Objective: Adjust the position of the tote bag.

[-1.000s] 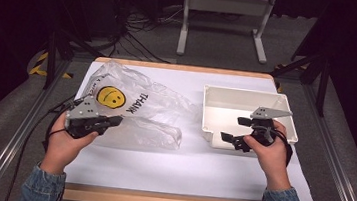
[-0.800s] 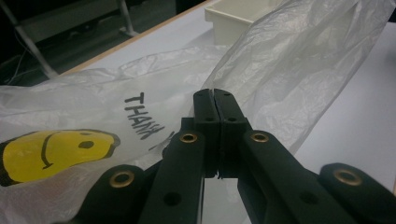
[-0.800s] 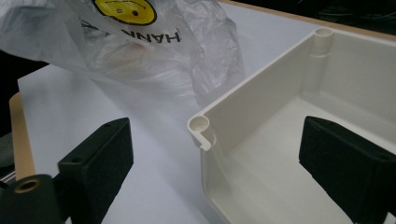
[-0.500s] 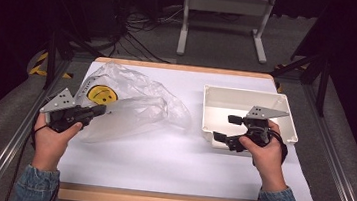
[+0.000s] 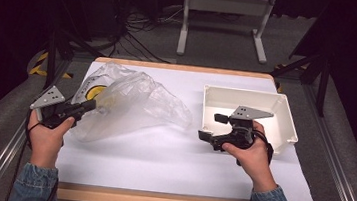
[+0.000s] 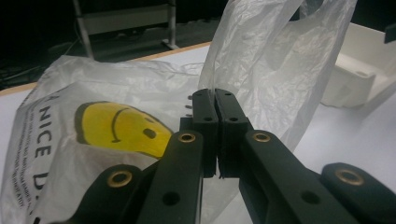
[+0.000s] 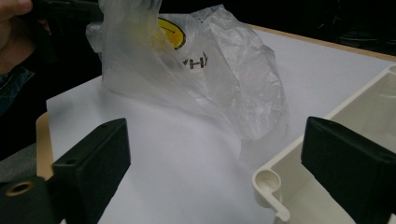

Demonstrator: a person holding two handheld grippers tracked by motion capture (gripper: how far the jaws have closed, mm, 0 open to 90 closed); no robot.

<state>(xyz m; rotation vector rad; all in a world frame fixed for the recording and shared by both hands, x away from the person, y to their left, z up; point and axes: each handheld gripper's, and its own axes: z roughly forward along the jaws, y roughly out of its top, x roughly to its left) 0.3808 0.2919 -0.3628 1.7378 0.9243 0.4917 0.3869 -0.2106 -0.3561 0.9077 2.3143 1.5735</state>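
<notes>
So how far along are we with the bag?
Done: the left gripper is shut on an edge of the plastic bag, lifting that side off the table. In hand: the right gripper is open, apart from the bag, by the white bin. Left: a second grip, probably.

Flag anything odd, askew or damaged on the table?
Nothing damaged or spilled. The plastic bag is crumpled, one edge pulled up off the table by the shut left gripper. The white bin sits square and looks bare inside. The right gripper is open beside it.
</notes>
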